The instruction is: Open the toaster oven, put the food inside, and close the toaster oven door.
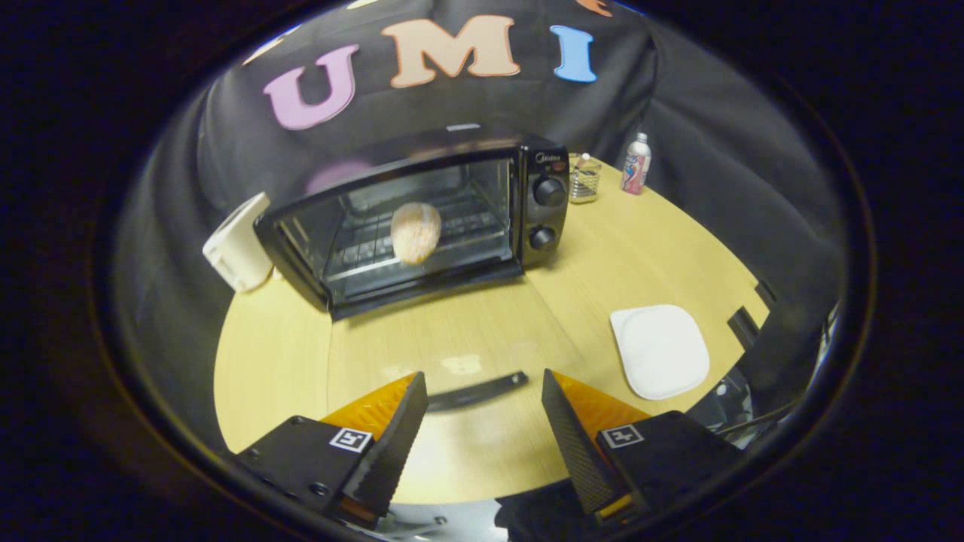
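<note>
The black toaster oven [422,218] stands at the back of the round wooden table [467,331], with two knobs on its right side. Its glass door looks shut. A round pale bun [415,232] shows through the glass, on the wire rack inside. An empty white plate [660,350] lies on the table, ahead and to the right of the fingers. My gripper [482,421] hangs well back from the oven above the table's near part. It is open, with nothing between its orange-and-black fingers [392,436].
A white box-like object [237,245] leans at the oven's left. To the oven's right stand a glass jar [584,179] and a small bottle [636,164]. A dark curved streak [478,391] lies on the table just ahead of the fingers.
</note>
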Available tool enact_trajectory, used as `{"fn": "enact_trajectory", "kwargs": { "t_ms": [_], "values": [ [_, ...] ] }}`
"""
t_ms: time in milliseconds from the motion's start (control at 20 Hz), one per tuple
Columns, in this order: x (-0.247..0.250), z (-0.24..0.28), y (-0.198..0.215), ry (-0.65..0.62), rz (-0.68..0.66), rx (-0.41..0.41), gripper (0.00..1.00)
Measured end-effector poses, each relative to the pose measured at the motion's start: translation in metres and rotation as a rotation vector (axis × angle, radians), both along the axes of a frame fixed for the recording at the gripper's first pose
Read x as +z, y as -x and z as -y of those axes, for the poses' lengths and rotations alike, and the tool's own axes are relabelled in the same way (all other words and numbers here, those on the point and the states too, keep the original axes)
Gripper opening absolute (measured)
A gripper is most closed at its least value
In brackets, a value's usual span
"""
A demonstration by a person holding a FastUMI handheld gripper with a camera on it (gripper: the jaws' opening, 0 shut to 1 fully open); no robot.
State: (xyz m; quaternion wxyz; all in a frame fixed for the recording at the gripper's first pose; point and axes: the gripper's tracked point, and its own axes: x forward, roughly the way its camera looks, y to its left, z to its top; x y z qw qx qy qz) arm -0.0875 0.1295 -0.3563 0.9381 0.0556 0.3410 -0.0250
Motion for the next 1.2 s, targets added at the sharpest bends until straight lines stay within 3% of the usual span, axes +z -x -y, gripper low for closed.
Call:
{"fn": "enact_trajectory", "kwargs": {
  "t_ms": [550, 1000, 1200],
  "values": [
    [-0.083, -0.029, -0.002, 0.017, -0.150, 0.213, 0.95],
    [-0.090, -0.031, -0.021, 0.081, -0.167, 0.284, 0.94],
    [-0.084, -0.030, -0.020, 0.066, -0.183, 0.278, 0.94]
  ]
}}
